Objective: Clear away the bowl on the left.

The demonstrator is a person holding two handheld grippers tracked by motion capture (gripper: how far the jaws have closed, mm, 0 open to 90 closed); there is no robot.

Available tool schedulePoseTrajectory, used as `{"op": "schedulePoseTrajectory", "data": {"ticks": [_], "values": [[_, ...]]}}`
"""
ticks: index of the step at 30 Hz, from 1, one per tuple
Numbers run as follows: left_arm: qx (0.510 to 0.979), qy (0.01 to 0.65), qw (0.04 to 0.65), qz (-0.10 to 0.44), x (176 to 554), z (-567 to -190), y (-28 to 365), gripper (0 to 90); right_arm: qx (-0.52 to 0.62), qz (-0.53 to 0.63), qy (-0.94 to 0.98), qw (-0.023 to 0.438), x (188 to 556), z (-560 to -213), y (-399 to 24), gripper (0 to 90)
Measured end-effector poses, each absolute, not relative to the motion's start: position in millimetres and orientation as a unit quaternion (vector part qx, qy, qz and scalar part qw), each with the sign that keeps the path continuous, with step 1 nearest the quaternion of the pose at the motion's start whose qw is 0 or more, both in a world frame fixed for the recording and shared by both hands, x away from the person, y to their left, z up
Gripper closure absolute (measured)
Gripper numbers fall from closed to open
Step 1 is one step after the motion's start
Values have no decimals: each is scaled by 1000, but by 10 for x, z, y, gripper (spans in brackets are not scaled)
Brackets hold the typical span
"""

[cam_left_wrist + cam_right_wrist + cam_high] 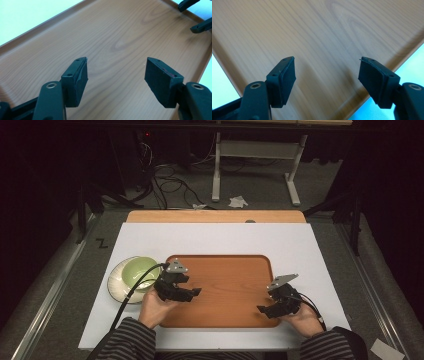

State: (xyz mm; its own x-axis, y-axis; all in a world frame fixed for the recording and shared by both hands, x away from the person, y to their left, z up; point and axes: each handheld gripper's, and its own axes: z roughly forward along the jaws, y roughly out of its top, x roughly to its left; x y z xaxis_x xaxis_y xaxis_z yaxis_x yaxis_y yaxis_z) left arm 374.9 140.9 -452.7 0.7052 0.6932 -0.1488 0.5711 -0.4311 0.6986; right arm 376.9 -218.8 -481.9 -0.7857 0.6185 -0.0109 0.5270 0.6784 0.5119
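On the table (300,245): a white mat covers most of it, with a wooden tray (230,270) lying flat in the middle.
Tray: bare wood grain with a low raised rim; nothing rests on it.
Left hand-held gripper (196,292): held over the tray's left part, jaws spread wide with nothing between them; its own view looks down onto the bare tray (120,37).
Right hand-held gripper (261,309): held over the tray's near right corner, jaws wide apart and empty; tray wood (287,30) lies beneath.
Bowl (140,271): pale green, on a cream plate (116,281), just left of the tray, possibly touching its edge.
Hands: each grips its tool from the near side, in striped sleeves.
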Motion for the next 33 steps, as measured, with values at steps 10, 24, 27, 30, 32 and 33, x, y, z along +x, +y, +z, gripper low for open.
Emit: {"op": "schedulePoseTrajectory", "data": {"ticks": [10,24,27,30,32,33], "values": [[838,379,382,87,3752,-4499,1459,352,314,249,911,93,3766,-4818,-2188,314],[829,391,387,98,3762,-4455,1556,346,318,248,910,90,3763,-4812,-2190,315],[828,393,388,98,3757,-4433,1592,347,317,248,911,90,3762,-4813,-2188,315],[823,398,391,103,3753,-4408,1639,351,317,250,910,91,3757,-4814,-2185,315],[822,400,392,103,3756,-4405,1653,351,317,251,910,91,3757,-4815,-2185,315],[822,402,391,103,3760,-4400,1668,352,318,251,910,89,3758,-4814,-2187,315]]}}
